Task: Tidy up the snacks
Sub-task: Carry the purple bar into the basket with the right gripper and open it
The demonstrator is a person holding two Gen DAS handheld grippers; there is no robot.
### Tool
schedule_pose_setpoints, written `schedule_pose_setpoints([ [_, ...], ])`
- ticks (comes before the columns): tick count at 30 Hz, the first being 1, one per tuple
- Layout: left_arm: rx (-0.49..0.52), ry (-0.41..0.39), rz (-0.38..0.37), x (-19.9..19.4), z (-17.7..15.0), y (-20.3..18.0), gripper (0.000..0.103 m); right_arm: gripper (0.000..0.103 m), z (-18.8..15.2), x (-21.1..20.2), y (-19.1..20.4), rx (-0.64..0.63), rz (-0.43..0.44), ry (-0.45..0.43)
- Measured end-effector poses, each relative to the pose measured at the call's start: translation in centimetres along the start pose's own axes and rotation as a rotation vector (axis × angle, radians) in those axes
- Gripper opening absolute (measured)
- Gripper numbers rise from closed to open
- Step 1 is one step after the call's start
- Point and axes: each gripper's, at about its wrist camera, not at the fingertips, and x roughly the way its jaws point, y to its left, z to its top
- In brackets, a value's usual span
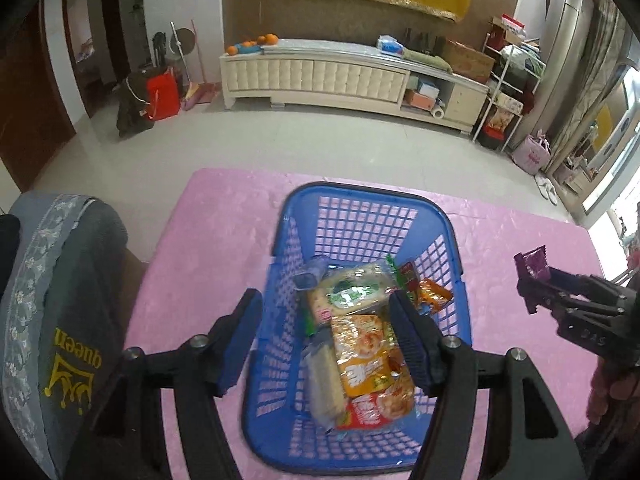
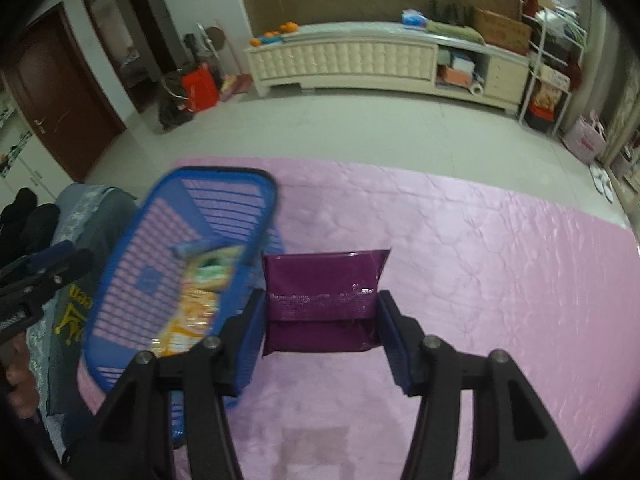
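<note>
Pink tabletop (image 2: pixel 460 240): right gripper (image 2: pixel 320 312) grasping purple snack packet (image 2: pixel 324 280); left gripper (image 1: pixel 326 320) released.
Carry packet toward nine o'clock; release over blue basket (image 1: pixel 360 196).

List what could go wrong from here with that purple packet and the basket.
1. The right claw pinches the purple packet only by its side edges, lifted clear of the pink cloth; the glossy wrapper could slip out before reaching the blue basket.
2. The left claw hangs open over the basket's snack packs, right where the packet likely goes, so the two claws might collide.
3. The basket is already piled; the packet could slide off.
</note>
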Motion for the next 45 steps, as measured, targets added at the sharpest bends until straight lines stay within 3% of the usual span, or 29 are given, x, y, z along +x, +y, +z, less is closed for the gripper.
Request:
schedule_pose_setpoints([
  [8, -0.011, -0.001, 0.036, -0.6, -1.5, 2.8, 0.063, 0.059, 1.5, -0.3, 5.0, -0.109, 0.040, -0.003],
  [17, -0.026, 0.008, 0.101, 1.0, -2.9, 6.3, 0.063, 0.059, 2.0, 4.4, 10.4, -0.240, 0.018, 0.069],
  [32, -0.095, 0.031, 0.037, 3.4, -3.7, 8.9, 0.063, 0.059, 2.3, 11.4, 12.2, -0.318, -0.042, 0.158],
  [37, -0.101, 0.017, 0.035, 3.1, -3.5, 8.7, 0.063, 0.059, 2.1, 10.9, 12.9, -0.395, -0.084, 0.107],
  [41, -0.108, -0.022, 0.058, 2.4, -3.5, 8.8, 0.063, 0.073, 2.0, 10.5, 12.9, -0.403, -0.031, 0.113],
  [43, -0.111, -0.037, 0.047, 2.0, -3.7, 9.0, 0.063, 0.082, 1.9, 10.5, 12.8, -0.415, -0.049, 0.117],
  [45, -0.112, -0.047, 0.046, 1.6, -4.0, 9.0, 0.063, 0.083, 1.8, 9.9, 12.3, -0.405, -0.066, 0.111],
])
